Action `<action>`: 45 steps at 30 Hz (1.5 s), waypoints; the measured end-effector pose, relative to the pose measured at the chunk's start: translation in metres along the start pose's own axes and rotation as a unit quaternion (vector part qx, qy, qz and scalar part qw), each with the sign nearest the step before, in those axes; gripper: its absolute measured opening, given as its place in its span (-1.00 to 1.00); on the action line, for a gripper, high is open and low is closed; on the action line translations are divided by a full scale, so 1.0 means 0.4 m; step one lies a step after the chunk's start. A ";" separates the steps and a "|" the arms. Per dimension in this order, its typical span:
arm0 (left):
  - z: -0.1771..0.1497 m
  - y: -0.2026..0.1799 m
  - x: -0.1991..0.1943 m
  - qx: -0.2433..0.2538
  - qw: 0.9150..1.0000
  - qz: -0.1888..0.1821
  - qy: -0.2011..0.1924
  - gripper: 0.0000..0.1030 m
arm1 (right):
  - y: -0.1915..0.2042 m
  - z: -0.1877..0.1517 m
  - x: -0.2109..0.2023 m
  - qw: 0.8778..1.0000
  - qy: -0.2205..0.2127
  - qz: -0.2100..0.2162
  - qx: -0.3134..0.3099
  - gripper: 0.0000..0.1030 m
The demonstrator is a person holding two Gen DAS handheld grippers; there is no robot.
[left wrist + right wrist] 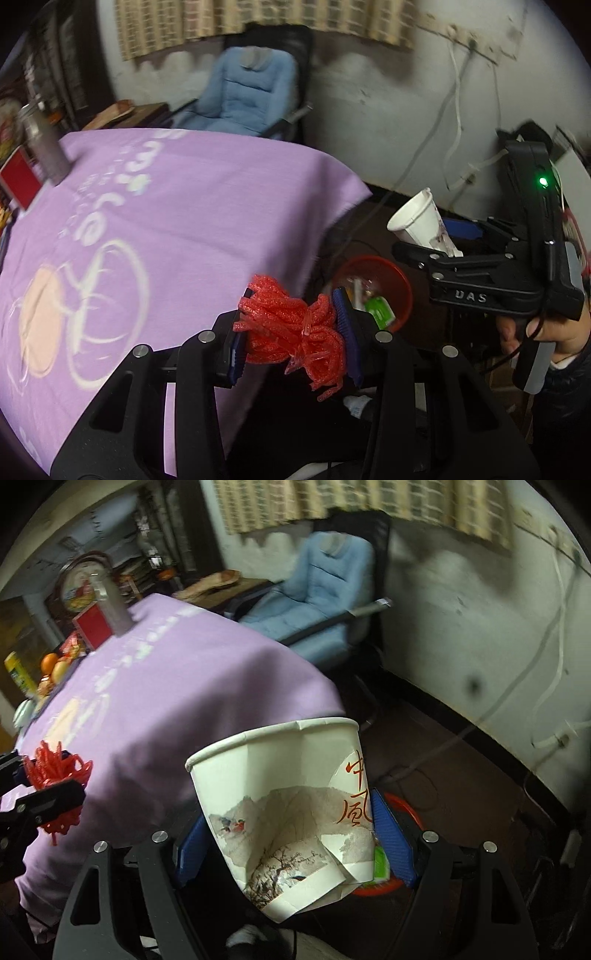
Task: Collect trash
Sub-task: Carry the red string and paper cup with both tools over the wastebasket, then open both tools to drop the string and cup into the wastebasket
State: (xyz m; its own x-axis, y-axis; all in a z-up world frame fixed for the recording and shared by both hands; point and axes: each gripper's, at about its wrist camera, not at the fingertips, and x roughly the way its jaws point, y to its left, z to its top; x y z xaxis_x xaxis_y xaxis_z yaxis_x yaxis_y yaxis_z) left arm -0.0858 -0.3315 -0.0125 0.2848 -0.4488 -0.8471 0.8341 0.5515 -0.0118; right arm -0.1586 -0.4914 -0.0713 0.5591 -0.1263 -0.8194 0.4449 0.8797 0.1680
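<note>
My left gripper [295, 328] is shut on a bunch of red foam netting [295, 332], held past the table's near right edge, above and left of a red trash bin [402, 291] on the floor. My right gripper [295, 834] is shut on a crumpled white paper cup [288, 805] with printed scenery, held over the red bin [406, 808]. In the left wrist view the right gripper [439, 254] and the cup [421, 221] hang to the right, above the bin. In the right wrist view the left gripper [51, 790] with the netting [55, 771] shows at the left.
A table under a purple cloth [166, 229] fills the left. A red box [18, 181] and a metal flask [44, 144] stand at its far side, with fruit [51, 664]. A blue padded chair [243, 96] stands behind. Cables [454, 122] hang on the white wall.
</note>
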 end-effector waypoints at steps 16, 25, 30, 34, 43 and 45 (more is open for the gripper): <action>-0.003 -0.232 0.255 0.107 0.988 -0.066 0.089 -0.17 | -0.270 -0.160 0.240 0.986 0.105 -0.051 0.122 0.53; -0.006 -0.265 0.516 0.098 0.980 -0.070 0.160 -0.17 | -0.387 -0.239 0.419 0.964 0.172 -0.035 0.202 0.53; -0.006 -0.300 0.676 0.095 0.973 -0.061 0.200 -0.17 | -0.437 -0.265 0.485 0.950 0.189 -0.027 0.246 0.53; -0.012 -0.304 0.756 0.098 0.969 -0.041 0.224 -0.17 | -0.455 -0.275 0.524 0.945 0.200 -0.032 0.257 0.54; -0.022 -0.297 0.812 0.090 0.968 -0.023 0.234 -0.07 | -0.475 -0.282 0.552 0.939 0.203 -0.028 0.277 0.56; -0.023 -0.310 0.806 0.088 0.967 -0.028 0.236 -0.05 | -0.478 -0.281 0.549 0.938 0.202 -0.030 0.279 0.58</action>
State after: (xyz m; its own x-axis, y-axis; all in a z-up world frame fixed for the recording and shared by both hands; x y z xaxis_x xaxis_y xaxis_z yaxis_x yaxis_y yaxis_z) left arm -0.1017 -0.5380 -0.2889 0.0244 -0.0804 -0.9965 0.9211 0.3893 -0.0089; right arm -0.1997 -0.6359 -0.3450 0.2612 0.1153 -0.9584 0.8273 0.4848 0.2838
